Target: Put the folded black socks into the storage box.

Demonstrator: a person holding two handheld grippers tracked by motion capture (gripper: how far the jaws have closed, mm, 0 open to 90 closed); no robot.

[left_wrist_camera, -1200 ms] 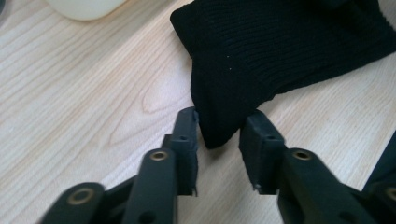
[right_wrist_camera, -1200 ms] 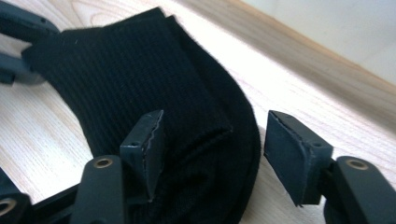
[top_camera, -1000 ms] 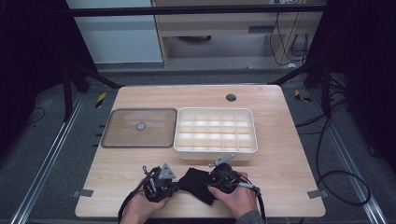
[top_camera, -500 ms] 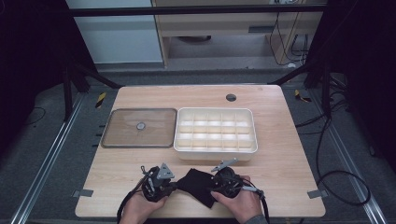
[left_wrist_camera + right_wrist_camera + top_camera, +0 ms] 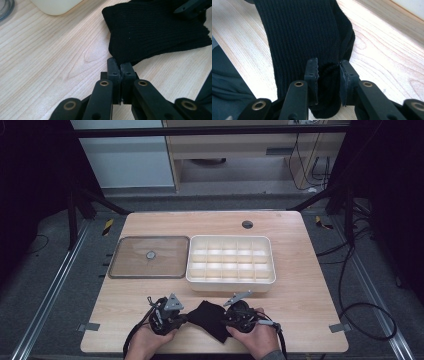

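A black ribbed knit cloth (image 5: 207, 317), perhaps a sock, lies near the front edge of the wooden table (image 5: 300, 270), stretched between my two grippers. My left gripper (image 5: 186, 318) holds its left side. In the left gripper view the jaws (image 5: 121, 66) are pressed together on the very edge of the cloth (image 5: 150, 30). My right gripper (image 5: 225, 317) holds the right side. In the right gripper view its jaws (image 5: 328, 66) clamp a bunched fold of the cloth (image 5: 299, 30), which runs away from them flat on the table.
A white tray (image 5: 230, 281) divided into several compartments stands just behind the grippers. A flat brown lid with a small knob (image 5: 150, 256) lies to its left. A round hole (image 5: 247, 224) sits at the table's far side. The tray's corner (image 5: 57, 5) shows close by.
Both hands have drawn a little toward the near edge. The cloth between them has shifted slightly with them.
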